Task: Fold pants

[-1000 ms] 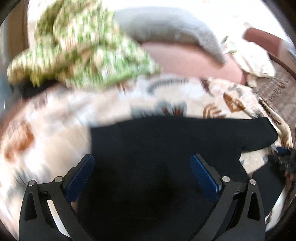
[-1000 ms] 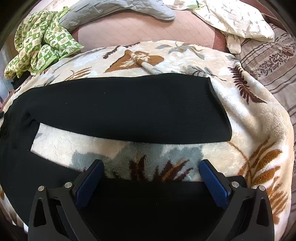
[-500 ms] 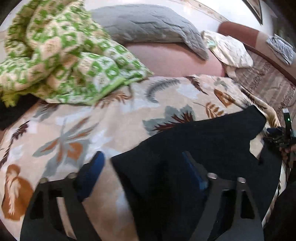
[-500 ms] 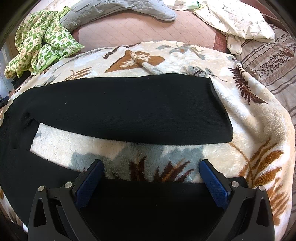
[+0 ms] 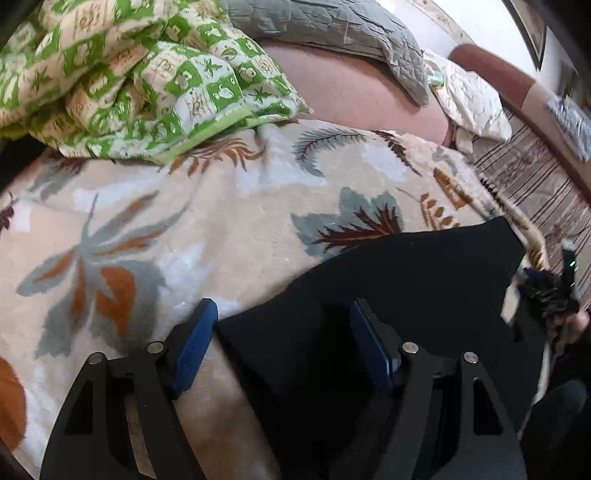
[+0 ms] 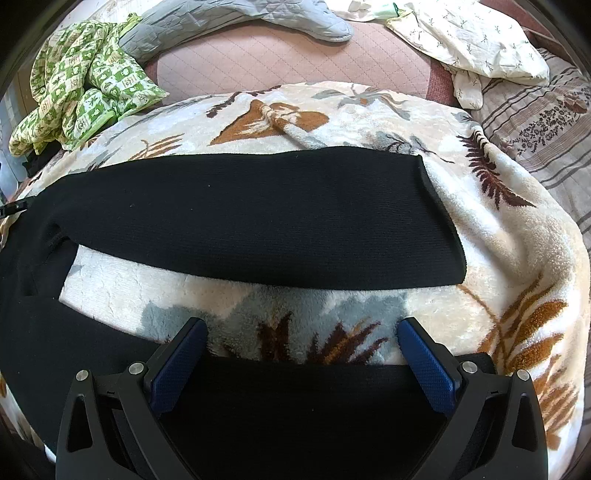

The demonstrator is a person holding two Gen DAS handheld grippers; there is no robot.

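Black pants (image 6: 258,218) lie spread on a leaf-patterned blanket (image 6: 517,258), one leg stretched across the middle and the other nearer me. My right gripper (image 6: 301,325) stands open just above the near leg's (image 6: 295,406) upper edge, with blanket showing between its fingertips. In the left wrist view a corner of the pants (image 5: 369,280) lies between the fingers of my left gripper (image 5: 281,308), whose jaws are closing. Its left pad (image 5: 192,343) is still off the cloth edge; the right pad (image 5: 369,347) rests over the fabric.
A green checked cloth (image 5: 129,74) is bunched at the back left, with a grey quilted pillow (image 5: 332,22) and a white printed cloth (image 6: 472,40) behind. A pink mattress (image 6: 288,59) and a striped cover (image 6: 546,122) border the blanket. A hand with a dark device (image 5: 554,295) is at the right edge.
My left gripper has swung left and down to the pants' corner, and its jaws have narrowed. The right gripper and the pants' legs have stayed put.
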